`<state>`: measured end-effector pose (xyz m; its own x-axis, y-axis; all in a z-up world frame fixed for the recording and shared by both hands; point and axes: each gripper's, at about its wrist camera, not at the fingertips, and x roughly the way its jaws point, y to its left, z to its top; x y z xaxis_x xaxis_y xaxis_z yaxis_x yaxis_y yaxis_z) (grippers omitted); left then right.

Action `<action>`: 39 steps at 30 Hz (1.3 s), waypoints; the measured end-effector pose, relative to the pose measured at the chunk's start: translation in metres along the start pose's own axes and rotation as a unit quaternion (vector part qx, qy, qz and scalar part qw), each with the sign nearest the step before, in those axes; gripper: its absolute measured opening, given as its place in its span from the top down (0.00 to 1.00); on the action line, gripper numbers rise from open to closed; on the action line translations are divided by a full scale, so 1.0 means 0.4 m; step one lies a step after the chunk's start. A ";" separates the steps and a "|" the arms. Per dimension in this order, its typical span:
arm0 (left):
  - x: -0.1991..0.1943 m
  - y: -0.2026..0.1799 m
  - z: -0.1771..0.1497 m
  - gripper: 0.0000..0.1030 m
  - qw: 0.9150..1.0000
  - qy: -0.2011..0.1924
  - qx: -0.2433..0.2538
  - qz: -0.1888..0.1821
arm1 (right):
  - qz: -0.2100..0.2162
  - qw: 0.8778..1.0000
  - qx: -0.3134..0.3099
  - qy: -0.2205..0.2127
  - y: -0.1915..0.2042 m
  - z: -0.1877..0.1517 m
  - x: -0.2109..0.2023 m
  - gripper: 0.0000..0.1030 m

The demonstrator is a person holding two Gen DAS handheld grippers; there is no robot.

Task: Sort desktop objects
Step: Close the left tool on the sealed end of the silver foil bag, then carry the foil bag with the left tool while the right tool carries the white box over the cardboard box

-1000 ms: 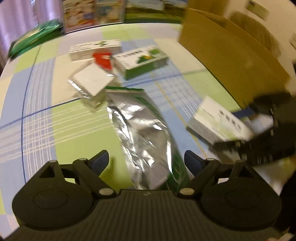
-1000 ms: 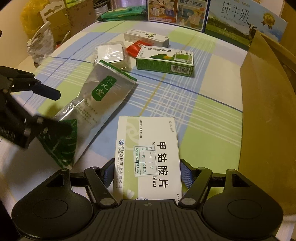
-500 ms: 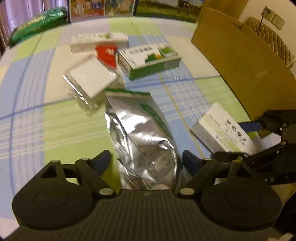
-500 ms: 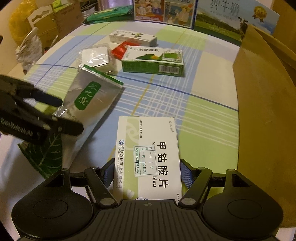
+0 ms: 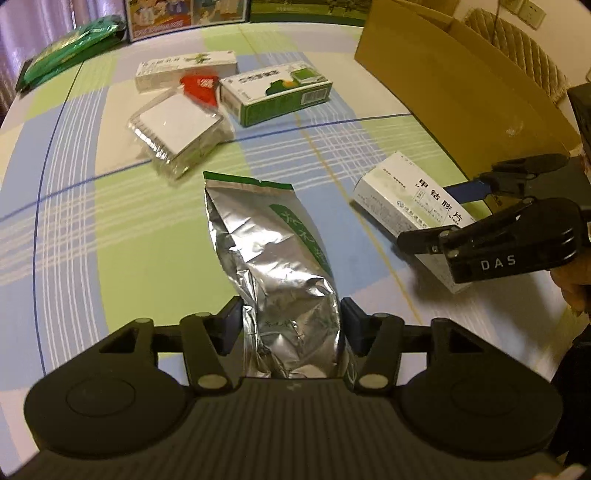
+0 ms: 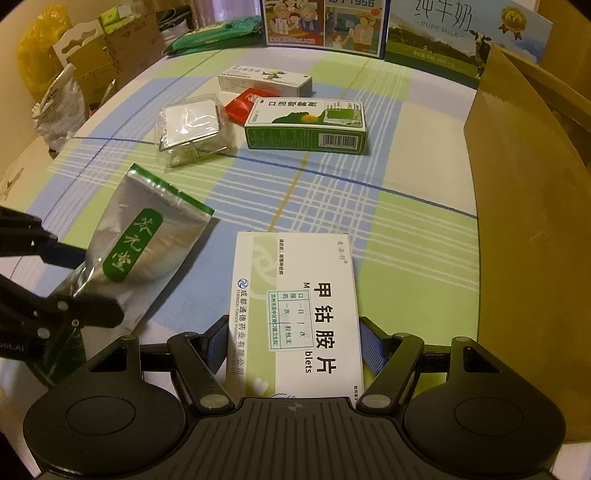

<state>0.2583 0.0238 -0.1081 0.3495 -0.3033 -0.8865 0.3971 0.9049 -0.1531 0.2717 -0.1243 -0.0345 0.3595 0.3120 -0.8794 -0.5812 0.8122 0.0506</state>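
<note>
A silver foil pouch with a green label lies lengthwise on the checked tablecloth. My left gripper is shut on its near end, with both pads pressed against its sides. The right wrist view shows the same pouch and the left gripper at the left edge. A white medicine box with black characters sits between the fingers of my right gripper, which is shut on it. From the left wrist view, this box and the right gripper appear at the right.
Farther back lie a green-and-white box, a long white box, a red sachet and a clear plastic packet. A tall cardboard box walls the right side. A green bag and printed cartons line the far edge.
My left gripper moved over the pouch's near end and its fingers came together from wide open onto the pouch. The right gripper kept its hold on the white box.
</note>
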 end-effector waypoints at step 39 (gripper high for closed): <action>0.034 -0.033 0.022 0.54 0.999 0.003 0.029 0.045 | -0.017 1.000 -0.008 -0.016 0.023 0.018 0.013 0.34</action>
<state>0.2653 0.0050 -0.1145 0.3818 -0.2193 -0.8978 0.4133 0.9094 -0.0464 0.2733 -0.1116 -0.0351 0.4015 0.3000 -0.8653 -0.5793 0.8150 0.0138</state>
